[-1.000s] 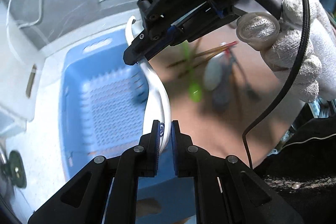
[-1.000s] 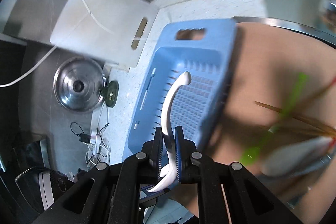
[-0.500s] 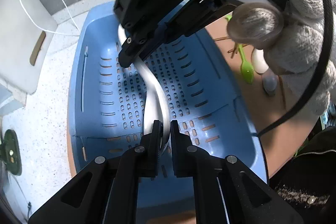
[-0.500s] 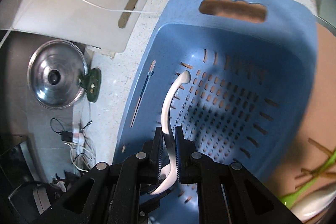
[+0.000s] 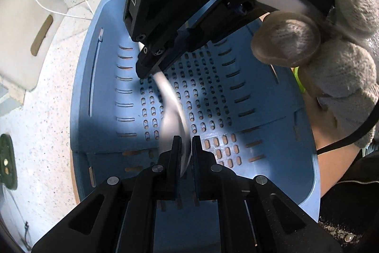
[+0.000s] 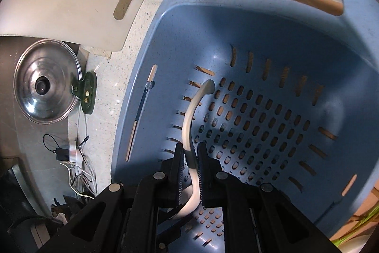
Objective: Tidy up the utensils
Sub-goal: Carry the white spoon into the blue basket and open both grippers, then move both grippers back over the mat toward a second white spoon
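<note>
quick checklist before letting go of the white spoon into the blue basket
1. White spoon is over the blue basket, inside its walls: ok.
2. Left gripper is clamped on the bowl end: ok, the jaws sit tight on it.
3. Right gripper is on the handle: not ok for a joint release, its jaws are already opening with the handle between them.
4. Basket floor under the spoon has nothing else on it: ok.
5. Spoon is low enough to drop softly: cannot tell, the gap to the floor is unclear.
6. Basket sits steady on the speckled counter: cannot tell.
</note>
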A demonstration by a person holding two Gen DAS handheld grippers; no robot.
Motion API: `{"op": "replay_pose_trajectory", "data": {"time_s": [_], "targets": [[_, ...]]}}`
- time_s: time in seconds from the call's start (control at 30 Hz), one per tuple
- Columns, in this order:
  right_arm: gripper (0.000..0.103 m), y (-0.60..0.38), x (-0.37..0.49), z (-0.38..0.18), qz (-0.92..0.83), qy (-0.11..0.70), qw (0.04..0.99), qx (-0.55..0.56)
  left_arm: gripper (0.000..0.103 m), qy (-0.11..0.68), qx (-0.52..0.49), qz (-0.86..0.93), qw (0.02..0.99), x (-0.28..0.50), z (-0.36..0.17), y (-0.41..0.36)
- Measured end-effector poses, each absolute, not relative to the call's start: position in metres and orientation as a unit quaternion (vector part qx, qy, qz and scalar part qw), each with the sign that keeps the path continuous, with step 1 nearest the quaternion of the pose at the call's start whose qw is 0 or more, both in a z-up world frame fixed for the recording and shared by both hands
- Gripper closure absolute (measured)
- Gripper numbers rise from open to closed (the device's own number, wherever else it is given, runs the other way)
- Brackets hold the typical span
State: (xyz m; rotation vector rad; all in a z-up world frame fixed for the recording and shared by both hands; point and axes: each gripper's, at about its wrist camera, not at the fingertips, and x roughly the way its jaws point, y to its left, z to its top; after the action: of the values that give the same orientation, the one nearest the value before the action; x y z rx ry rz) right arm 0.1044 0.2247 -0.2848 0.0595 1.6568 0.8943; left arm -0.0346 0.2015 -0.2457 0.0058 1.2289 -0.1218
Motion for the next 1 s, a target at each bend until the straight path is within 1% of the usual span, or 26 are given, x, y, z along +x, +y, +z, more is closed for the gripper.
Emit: {"op": "replay_pose_trajectory", "data": {"time_s": [0.1, 0.13, 0.17, 0.2, 0.23, 0.4, 0.5, 0.6, 0.67, 0.73, 0.87, 1.0], "targets": [[0.090, 0.227, 0.104, -0.282, 0.385, 0.705, 0.596, 0.015, 0.095, 0.578, 0.009, -0.058, 0.814, -0.034, -0.247, 0.198], [0.082, 0.226, 0.105, -0.281, 0.386, 0.703, 0.596, 0.014, 0.094, 0.578, 0.012, -0.055, 0.814, -0.034, -0.245, 0.197], [0.072, 0.225, 0.105, -0.279, 0.387, 0.701, 0.599, 0.014, 0.089, 0.578, 0.011, -0.052, 0.815, -0.032, -0.245, 0.198], [0.066, 0.222, 0.106, -0.276, 0.387, 0.696, 0.604, 0.013, 0.085, 0.578, 0.008, -0.050, 0.815, -0.032, -0.243, 0.200], [0.060, 0.219, 0.106, -0.271, 0.387, 0.690, 0.611, 0.013, 0.084, 0.576, 0.006, -0.047, 0.816, -0.032, -0.242, 0.200], [0.058, 0.192, 0.108, -0.246, 0.399, 0.669, 0.628, 0.013, 0.084, 0.563, 0.001, -0.032, 0.826, -0.039, -0.223, 0.202], [0.055, 0.167, 0.107, -0.225, 0.406, 0.646, 0.646, 0.016, 0.084, 0.548, 0.000, -0.026, 0.836, -0.048, -0.207, 0.200], [0.047, 0.131, 0.105, -0.199, 0.412, 0.613, 0.673, 0.026, 0.084, 0.532, 0.008, -0.025, 0.846, -0.053, -0.193, 0.193], [0.040, 0.102, 0.104, -0.181, 0.411, 0.584, 0.700, 0.026, 0.084, 0.521, 0.009, -0.029, 0.853, -0.057, -0.185, 0.190], [0.037, 0.071, 0.104, -0.166, 0.406, 0.555, 0.725, 0.030, 0.084, 0.510, 0.005, -0.039, 0.859, -0.055, -0.178, 0.177], [0.035, 0.009, 0.104, -0.153, 0.380, 0.524, 0.760, 0.048, 0.084, 0.497, 0.005, -0.061, 0.866, -0.052, -0.169, 0.143], [0.035, -0.053, 0.102, -0.156, 0.349, 0.528, 0.772, 0.056, 0.084, 0.492, 0.017, -0.098, 0.865, -0.047, -0.170, 0.107]]}}
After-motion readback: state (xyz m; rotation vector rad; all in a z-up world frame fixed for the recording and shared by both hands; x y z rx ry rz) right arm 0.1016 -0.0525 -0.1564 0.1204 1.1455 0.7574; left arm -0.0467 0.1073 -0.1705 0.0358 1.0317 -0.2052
